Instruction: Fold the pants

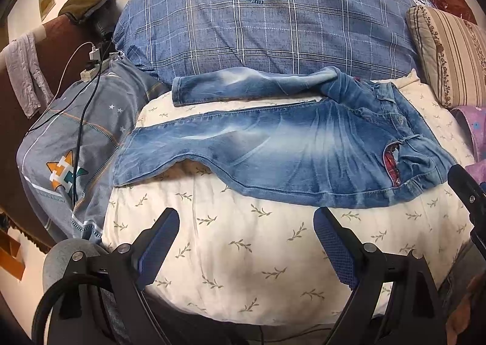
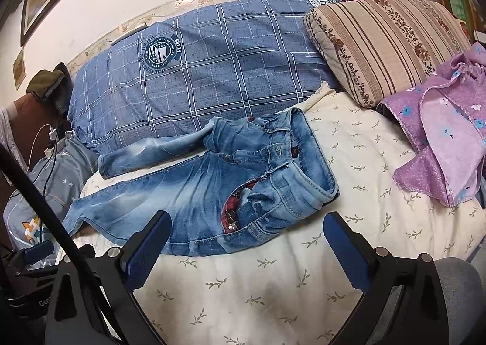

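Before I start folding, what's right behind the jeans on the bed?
Behind the jeans lies a blue plaid pillow; the far leg rests against it. Whatever lies beneath the jeans is covered.

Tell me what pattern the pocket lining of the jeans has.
Red and dark plaid, showing at the open pocket lining of the jeans; clearest in the right wrist view.

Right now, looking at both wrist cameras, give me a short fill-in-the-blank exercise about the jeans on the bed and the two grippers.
1. The faded blue denim jeans lie spread on the cream leaf-print bedsheet, not yet ____.
2. The left gripper and right gripper both have their jaws ____.
3. Behind the jeans lies a large ____ plaid pillow.
4. The jeans' pocket lining shows ____ plaid.

Missing words: folded; open; blue; red
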The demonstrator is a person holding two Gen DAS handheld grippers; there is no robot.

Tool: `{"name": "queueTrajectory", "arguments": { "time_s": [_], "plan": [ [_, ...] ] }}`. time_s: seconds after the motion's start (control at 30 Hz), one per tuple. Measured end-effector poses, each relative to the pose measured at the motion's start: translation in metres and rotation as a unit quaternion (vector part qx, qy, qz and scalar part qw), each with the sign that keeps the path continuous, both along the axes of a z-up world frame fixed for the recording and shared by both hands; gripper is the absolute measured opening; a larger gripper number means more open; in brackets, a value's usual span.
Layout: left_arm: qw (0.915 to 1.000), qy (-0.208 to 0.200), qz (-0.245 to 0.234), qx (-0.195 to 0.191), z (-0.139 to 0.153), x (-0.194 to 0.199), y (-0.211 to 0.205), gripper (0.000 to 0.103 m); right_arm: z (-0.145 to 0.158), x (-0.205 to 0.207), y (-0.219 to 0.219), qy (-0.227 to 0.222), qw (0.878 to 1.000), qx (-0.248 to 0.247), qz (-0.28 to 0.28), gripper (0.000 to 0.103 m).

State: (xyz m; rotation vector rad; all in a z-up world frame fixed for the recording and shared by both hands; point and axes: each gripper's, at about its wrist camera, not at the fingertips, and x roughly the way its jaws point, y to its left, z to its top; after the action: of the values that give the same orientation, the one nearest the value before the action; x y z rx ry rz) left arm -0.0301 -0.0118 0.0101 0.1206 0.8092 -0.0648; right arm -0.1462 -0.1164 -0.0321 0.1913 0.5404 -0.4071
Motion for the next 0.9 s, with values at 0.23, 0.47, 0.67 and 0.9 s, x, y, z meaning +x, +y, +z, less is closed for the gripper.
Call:
{"name": "queueTrajectory", "arguments": {
  "time_s": [0.23, 0.47, 0.67, 0.9],
  "plan": [
    [1.0, 0.001, 0.0, -0.001, -0.0009, -0.0005, -0.0003, 0.091, 0.0001, -0.001, -0.0005, 0.001, 1.0, -0.001, -0.001, 0.1],
    [1.0, 0.003, -0.002, -0.001, -0.0011, -0.0004, -0.0004, 0.091, 0.0008, -0.001, -0.0011, 0.003, 1.0, 0.0, -0.004, 0.1],
    [1.0, 0.005, -0.002, -0.001, 0.0, 0.0005, -0.0008, 0.091, 0.0014, 0.0001, -0.0019, 0.005, 1.0, -0.001, -0.007, 0.1],
    [1.0, 0.004, -0.005, 0.001, 0.0008, 0.0005, -0.003, 0.091, 0.0017, 0.0001, -0.0013, 0.007, 1.0, -0.002, -0.01, 0.1]
  ]
}}
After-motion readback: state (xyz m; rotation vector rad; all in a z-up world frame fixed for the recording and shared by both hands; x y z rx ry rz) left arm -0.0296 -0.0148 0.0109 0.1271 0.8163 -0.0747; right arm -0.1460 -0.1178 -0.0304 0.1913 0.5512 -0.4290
